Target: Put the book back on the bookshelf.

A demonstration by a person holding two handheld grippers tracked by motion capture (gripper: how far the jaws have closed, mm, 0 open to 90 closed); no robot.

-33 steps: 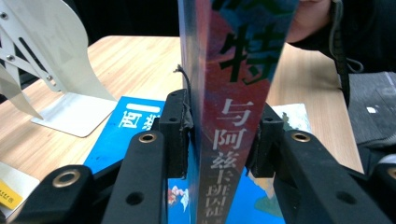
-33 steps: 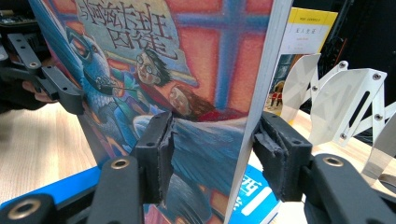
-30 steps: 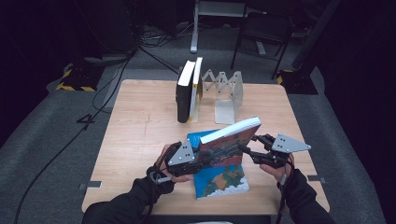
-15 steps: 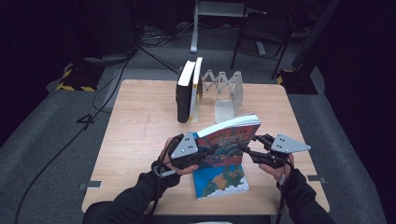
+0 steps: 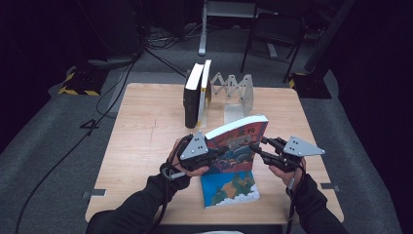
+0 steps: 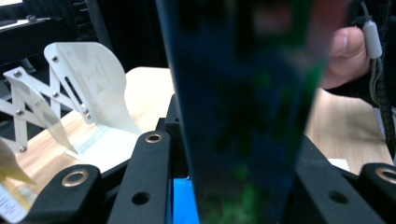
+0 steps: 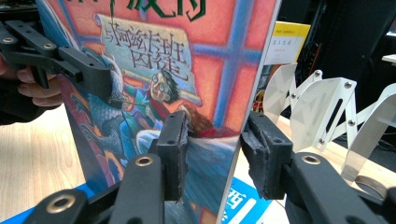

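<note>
The counter (image 5: 146, 146) had the illustrated book (image 5: 238, 144) standing on edge near the middle of its near half, cover facing the person, page block on top and tilted, top edge climbing toward the right edge of the counter. So its long axis ran roughly left-right, parallel to the near edge. It stood over a second, blue book (image 5: 229, 187) lying flat by the near edge. Back toward the far edge, two upright books (image 5: 196, 95) leaned at the white accordion rack (image 5: 234, 92). Left tongs (image 5: 221, 155) were clamped on the illustrated book's left end. Right tongs (image 7: 212, 149) had just been closing around its right end; left pad on the cover, right one close to the book's edge.
</note>
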